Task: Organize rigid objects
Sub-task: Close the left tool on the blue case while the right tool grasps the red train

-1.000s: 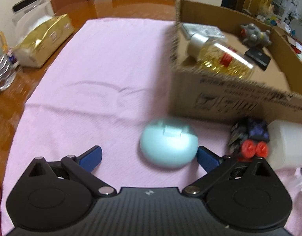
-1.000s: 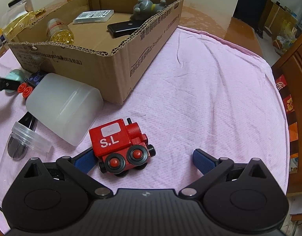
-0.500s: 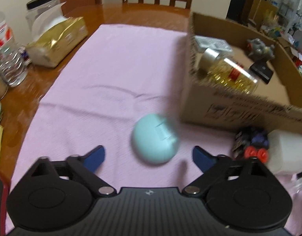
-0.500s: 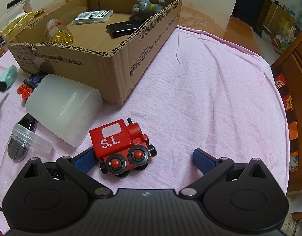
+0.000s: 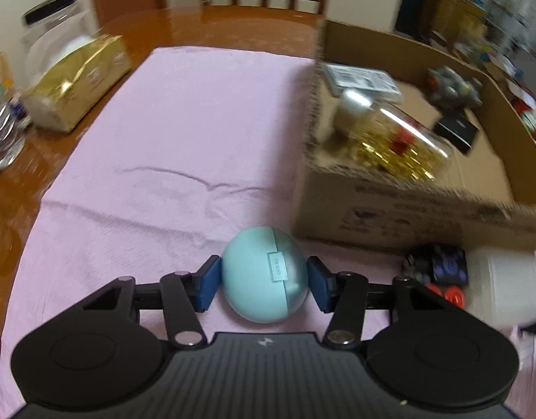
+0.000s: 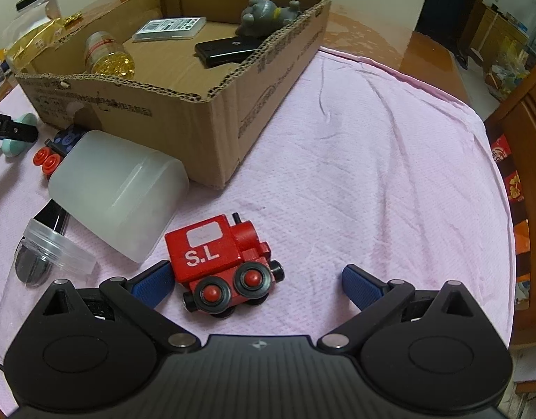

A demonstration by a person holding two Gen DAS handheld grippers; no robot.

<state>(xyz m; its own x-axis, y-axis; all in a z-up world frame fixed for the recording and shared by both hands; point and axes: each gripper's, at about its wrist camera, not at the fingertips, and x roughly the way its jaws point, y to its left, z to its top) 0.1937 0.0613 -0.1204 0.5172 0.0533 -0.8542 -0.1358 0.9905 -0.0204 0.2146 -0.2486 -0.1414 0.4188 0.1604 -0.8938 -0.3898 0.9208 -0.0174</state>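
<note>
The left gripper [image 5: 264, 281] is clamped on a pale teal earbud case [image 5: 264, 274], its blue pads [image 5: 208, 282] pressing the two rounded ends while the case sits over the pink cloth [image 5: 184, 132], just in front of the cardboard box [image 5: 400, 216]. That case looks light, hard-shelled and smooth, the sort of pebble shape that could squirt out of a pinch, so a hold across its widest middle, as here, seems the safest. The right gripper [image 6: 257, 281] hangs with its jaws spread wide over a red wooden toy train [image 6: 226, 262] marked "S.L", one pad just beside the train's flank, gripping nothing. The train looks stiff, blocky and easy to take by its flat sides. A frosted plastic container [image 6: 118, 192] lies on its side near the box, and a clear jar [image 6: 41, 272] beside it. Inside the box already lie a bottle of golden capsules [image 6: 107, 56], a grey figurine [image 6: 264, 14] and a black phone [image 6: 229, 50].
</note>
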